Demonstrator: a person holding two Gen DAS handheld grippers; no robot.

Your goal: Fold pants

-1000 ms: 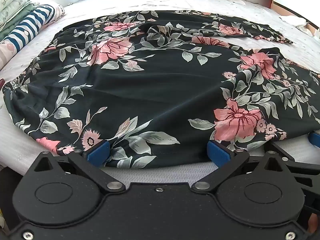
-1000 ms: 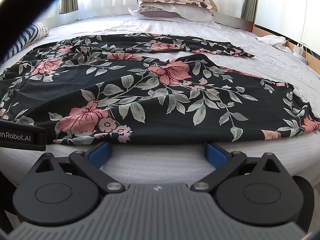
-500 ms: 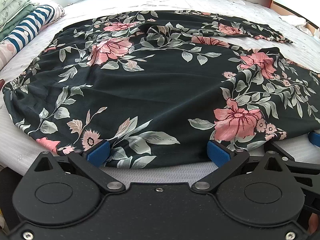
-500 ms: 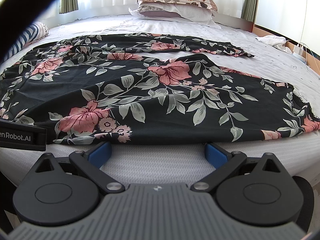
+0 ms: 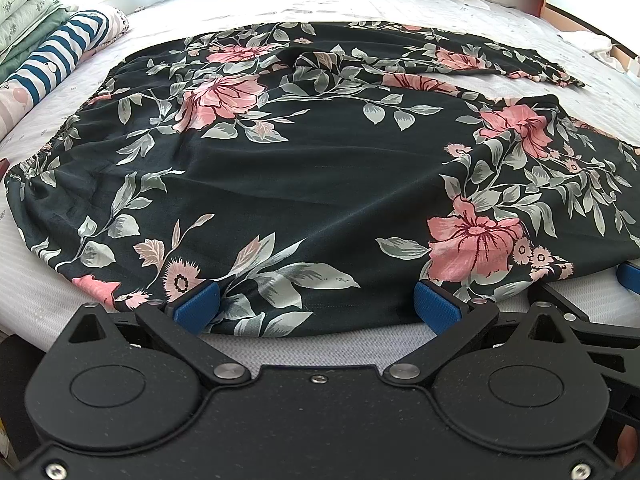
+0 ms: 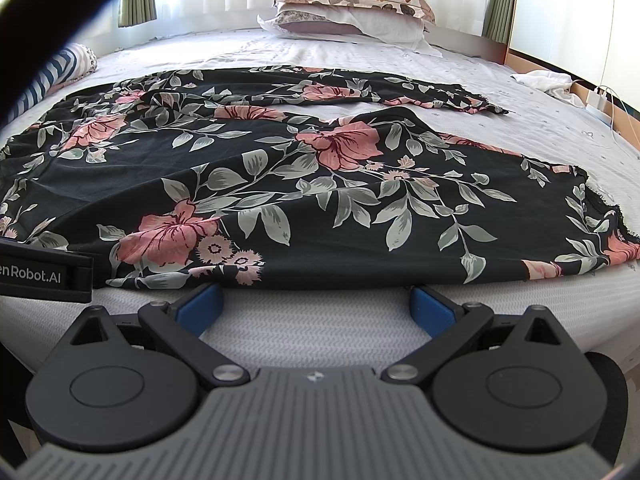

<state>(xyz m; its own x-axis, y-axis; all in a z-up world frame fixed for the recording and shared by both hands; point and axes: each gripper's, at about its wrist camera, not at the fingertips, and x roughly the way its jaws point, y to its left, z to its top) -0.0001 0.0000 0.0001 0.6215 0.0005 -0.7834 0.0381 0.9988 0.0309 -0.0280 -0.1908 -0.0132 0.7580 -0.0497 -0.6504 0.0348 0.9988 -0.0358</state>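
Two claws, left claw [image 5: 316,304] and right claw [image 6: 316,300], spread wide at the near hem of the pants [image 5: 320,184] on the bed [image 6: 320,328]. Pre-grasp; next, pinch hem, carry toward pillows [image 6: 352,4].

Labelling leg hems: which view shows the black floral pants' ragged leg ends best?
Right wrist view: both ragged leg ends of the black floral fabric pants lie in frame on the white quilted bed. Left wrist view shows only the far one.
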